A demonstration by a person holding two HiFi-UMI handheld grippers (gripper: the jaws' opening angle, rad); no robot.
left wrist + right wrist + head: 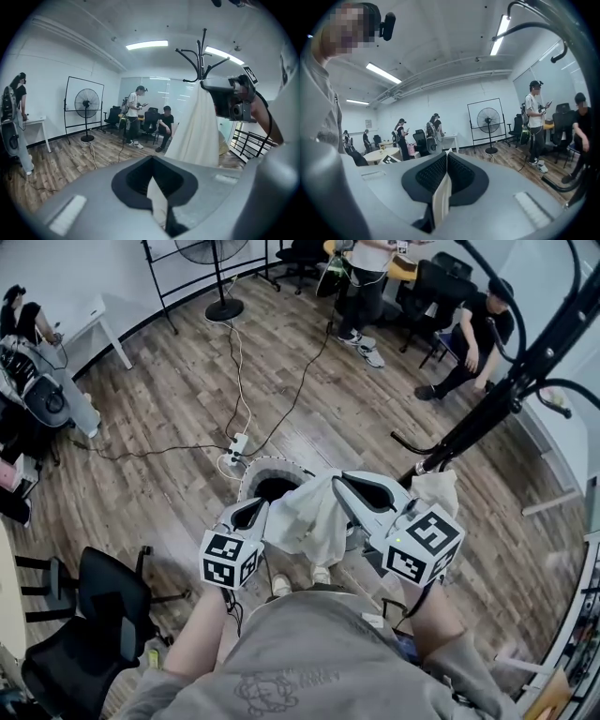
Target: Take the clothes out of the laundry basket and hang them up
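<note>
Basket (pixel 274 465) half hidden by garment (pixel 305 518); left tool (pixel 264 512), right tool (pixel 340 484) clamp it.

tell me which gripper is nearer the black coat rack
Right. The right gripper sits just beside the coat rack; the left gripper is farther off, across the cream garment both hold.

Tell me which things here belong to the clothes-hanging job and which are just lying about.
Job: white garment, clamped by left gripper and right gripper; laundry basket; coat stand.
Lying about: fan; office chair; power strip.
</note>
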